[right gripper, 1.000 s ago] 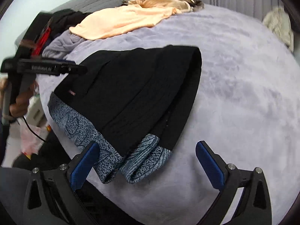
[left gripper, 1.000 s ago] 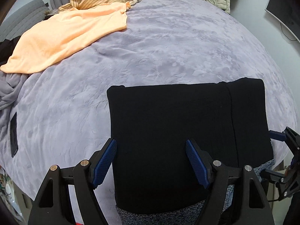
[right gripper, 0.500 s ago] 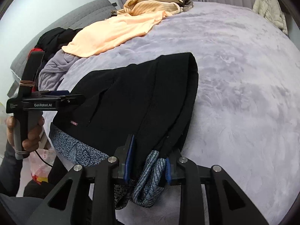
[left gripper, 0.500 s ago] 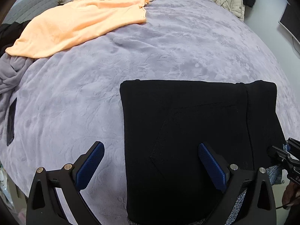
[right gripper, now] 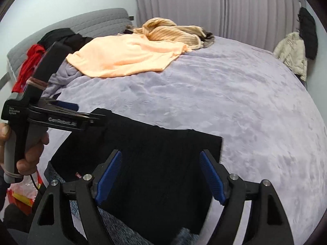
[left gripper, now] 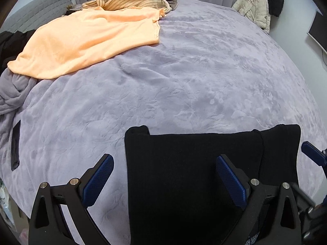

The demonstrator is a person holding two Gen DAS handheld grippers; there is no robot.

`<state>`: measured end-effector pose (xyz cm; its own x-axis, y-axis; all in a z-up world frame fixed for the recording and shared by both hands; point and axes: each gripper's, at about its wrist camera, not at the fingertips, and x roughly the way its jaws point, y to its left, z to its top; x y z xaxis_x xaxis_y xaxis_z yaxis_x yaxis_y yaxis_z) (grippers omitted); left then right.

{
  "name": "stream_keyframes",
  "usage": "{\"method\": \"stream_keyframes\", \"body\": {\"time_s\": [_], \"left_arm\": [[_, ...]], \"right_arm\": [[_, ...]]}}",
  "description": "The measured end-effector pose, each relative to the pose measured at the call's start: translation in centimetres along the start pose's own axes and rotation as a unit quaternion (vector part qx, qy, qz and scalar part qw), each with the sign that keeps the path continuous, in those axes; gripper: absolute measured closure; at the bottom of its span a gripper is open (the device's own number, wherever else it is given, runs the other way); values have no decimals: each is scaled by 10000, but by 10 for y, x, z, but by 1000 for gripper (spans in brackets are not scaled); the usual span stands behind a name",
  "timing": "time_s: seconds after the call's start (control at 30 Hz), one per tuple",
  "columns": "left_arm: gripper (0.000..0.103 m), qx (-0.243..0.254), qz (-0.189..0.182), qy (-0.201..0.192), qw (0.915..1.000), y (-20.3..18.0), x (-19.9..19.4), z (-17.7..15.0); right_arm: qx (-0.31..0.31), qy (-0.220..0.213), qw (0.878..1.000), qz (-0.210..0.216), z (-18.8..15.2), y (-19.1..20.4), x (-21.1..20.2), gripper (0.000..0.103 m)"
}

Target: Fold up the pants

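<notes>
The black pants [left gripper: 184, 175] lie folded flat at the near edge of the bed [left gripper: 204, 81], so both the left hand-held gripper [left gripper: 163, 181] and right hand-held gripper [right gripper: 161, 177] hover over them, jaws apart and empty, probably placed to start the next fold.

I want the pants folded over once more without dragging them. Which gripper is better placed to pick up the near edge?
Probably the right gripper: its open jaws sit over the pants near the patterned cuffs. The left gripper, also open, straddles the pants' left edge, half over the blanket.
</notes>
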<state>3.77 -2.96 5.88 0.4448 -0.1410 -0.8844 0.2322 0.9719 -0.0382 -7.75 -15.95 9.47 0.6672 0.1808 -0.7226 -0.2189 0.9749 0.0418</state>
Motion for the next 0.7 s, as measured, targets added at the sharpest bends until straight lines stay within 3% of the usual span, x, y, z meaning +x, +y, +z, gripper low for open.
{"method": "stream_keyframes", "body": {"time_s": [0.1,0.17,0.2,0.27,0.4,0.53,0.7], "left_arm": [[2,201,317,88,9993,-8,20,5],[2,175,386,319,9986,-1,37,6],[2,67,228,470,9986,5,45,5],[2,-224,-124,676,9974,16,56,3],[0,-593,-553,830,9932,29,69,-1],[0,-528,-493,774,9944,28,68,-2],[0,-199,-18,354,9992,19,39,-10]], "right_arm": [[-288,166,9993,-163,11,15,31,22],[-306,396,9974,-514,10,7,52,22],[-255,544,9963,-608,9,1,61,22],[88,817,9958,-411,2,-16,75,21],[522,811,9953,-42,-5,-36,76,20],[313,884,9955,-142,-4,-27,80,16],[203,791,9957,-443,3,-14,62,15]]}}
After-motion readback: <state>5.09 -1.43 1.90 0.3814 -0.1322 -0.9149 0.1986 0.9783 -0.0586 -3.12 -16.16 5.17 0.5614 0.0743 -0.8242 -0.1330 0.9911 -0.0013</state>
